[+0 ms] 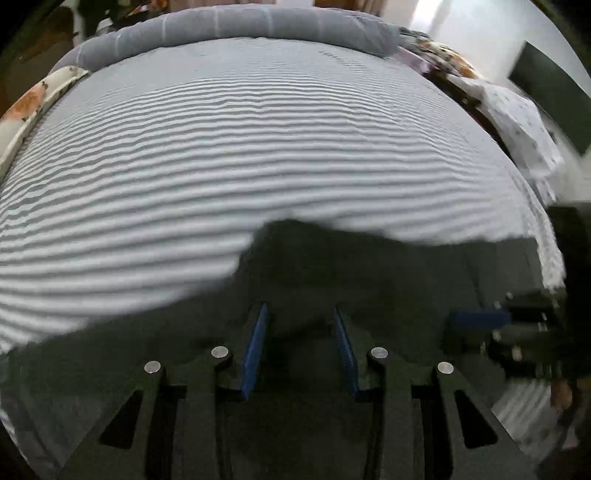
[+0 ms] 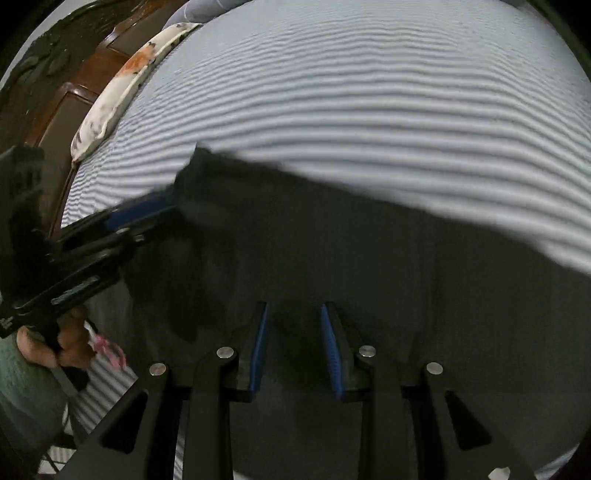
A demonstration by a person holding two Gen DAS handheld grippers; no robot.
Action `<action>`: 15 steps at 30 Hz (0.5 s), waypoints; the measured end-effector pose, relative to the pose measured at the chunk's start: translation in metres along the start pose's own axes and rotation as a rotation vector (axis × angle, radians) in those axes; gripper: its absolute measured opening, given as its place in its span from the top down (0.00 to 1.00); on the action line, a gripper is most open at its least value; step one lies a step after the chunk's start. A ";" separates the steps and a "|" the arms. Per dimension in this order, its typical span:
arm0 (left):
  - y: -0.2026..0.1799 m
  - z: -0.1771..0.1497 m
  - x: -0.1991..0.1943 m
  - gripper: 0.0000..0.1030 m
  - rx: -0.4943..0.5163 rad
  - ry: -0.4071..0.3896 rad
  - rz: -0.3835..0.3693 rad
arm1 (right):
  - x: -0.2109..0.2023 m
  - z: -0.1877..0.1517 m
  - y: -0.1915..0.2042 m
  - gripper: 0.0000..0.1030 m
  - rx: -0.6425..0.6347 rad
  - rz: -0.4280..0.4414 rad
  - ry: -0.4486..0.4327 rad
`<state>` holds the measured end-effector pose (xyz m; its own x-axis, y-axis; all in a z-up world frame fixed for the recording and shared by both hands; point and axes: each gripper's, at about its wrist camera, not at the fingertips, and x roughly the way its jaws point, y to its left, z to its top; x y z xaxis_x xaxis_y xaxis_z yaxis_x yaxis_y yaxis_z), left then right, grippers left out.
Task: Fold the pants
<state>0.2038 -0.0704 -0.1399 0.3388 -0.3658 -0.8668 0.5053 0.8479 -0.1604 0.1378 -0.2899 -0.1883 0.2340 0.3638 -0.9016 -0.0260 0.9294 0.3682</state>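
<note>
Left fingers: left gripper (image 1: 300, 314) has its blue pads (image 1: 255, 350) spread apart, with dark cloth lying in the gap and below; no pinch that I can see.
Right fingers: right gripper (image 2: 293, 314) is likewise spread, pads (image 2: 258, 350) apart over the dark fabric; whether the tips touch it I cannot tell.
Pants: pants (image 2: 332, 258) lie near, spread dark and fairly flat on the striped bedsheet (image 1: 221, 147), their far edge uneven and blurred.
Progress: looks early or mid-fold to me; no tidy stacked layers show, so folding and smoothing seem left.
Far side: floral pillow (image 2: 122, 85) at the left, grey bolster (image 1: 229, 26) along the far edge.
</note>
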 end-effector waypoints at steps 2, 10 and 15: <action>-0.001 -0.025 -0.009 0.63 0.001 0.035 -0.011 | -0.004 -0.013 -0.005 0.73 0.013 0.008 0.003; -0.018 -0.100 -0.013 0.63 0.050 0.169 0.089 | -0.031 -0.058 -0.034 0.72 0.150 0.035 -0.038; -0.030 -0.107 -0.019 0.63 0.090 0.196 0.134 | -0.073 -0.074 -0.085 0.69 0.313 0.091 -0.150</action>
<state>0.0972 -0.0484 -0.1694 0.2519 -0.1638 -0.9538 0.5376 0.8432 -0.0028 0.0507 -0.3907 -0.1710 0.3854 0.4089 -0.8272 0.2398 0.8212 0.5177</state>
